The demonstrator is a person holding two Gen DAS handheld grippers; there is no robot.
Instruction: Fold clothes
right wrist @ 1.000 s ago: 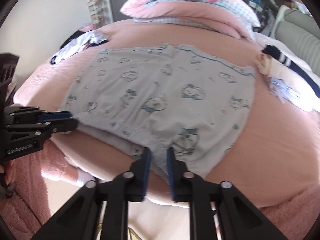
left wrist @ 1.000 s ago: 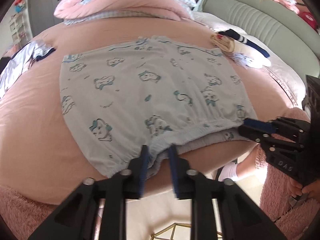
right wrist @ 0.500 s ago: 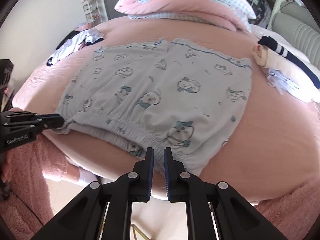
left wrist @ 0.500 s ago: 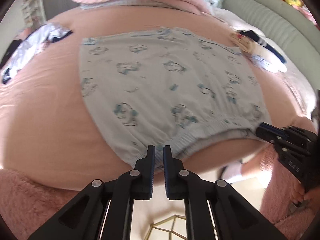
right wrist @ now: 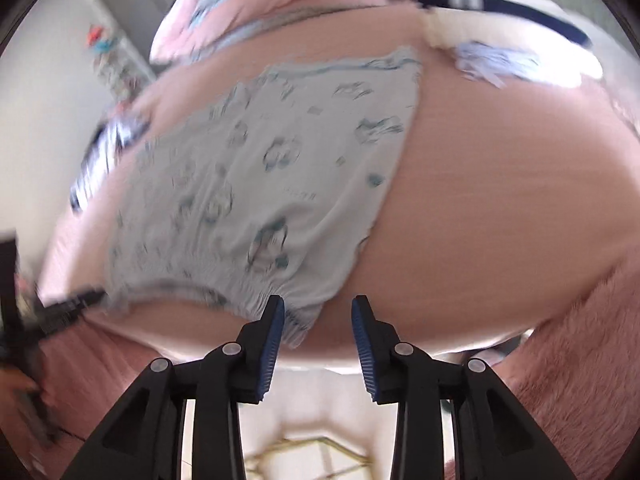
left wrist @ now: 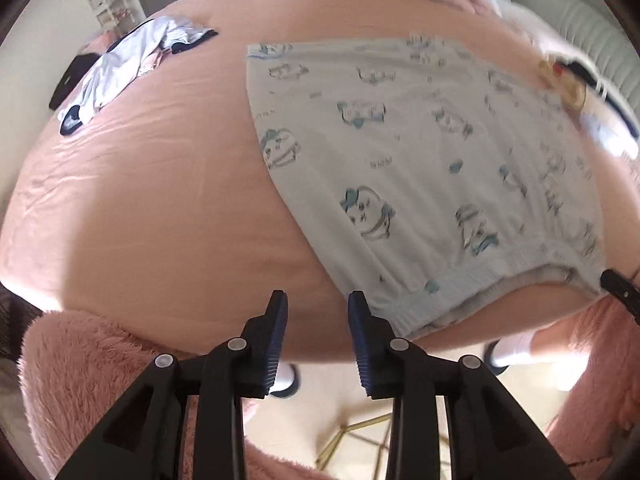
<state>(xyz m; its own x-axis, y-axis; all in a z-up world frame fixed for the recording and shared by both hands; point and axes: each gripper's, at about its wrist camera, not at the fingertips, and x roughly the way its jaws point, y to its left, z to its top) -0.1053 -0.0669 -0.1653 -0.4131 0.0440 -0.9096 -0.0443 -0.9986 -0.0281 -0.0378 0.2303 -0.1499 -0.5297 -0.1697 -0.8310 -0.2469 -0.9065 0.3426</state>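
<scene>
Pale blue shorts with a cartoon print [left wrist: 420, 168] lie spread flat on the pink bed [left wrist: 160, 200], waistband toward the near edge. My left gripper [left wrist: 317, 308] is open and empty, just left of the waistband's left corner. My right gripper [right wrist: 318, 312] is open and empty at the waistband's right corner; the cloth [right wrist: 280, 184] touches its left finger. The right wrist view is blurred by motion. The right gripper's tip also shows at the far right in the left wrist view [left wrist: 620, 290].
A crumpled white and navy garment [left wrist: 120, 64] lies at the bed's far left. Folded clothes [right wrist: 500, 40] sit at the far right. A pink quilt and pillow [right wrist: 280, 4] lie at the head. Fuzzy pink cover [left wrist: 80, 360] drapes the near edge; floor below.
Both grippers were shut on the waistband half a second ago and have now opened, letting it go. The left has swung left and the right has swung right, off the cloth.
</scene>
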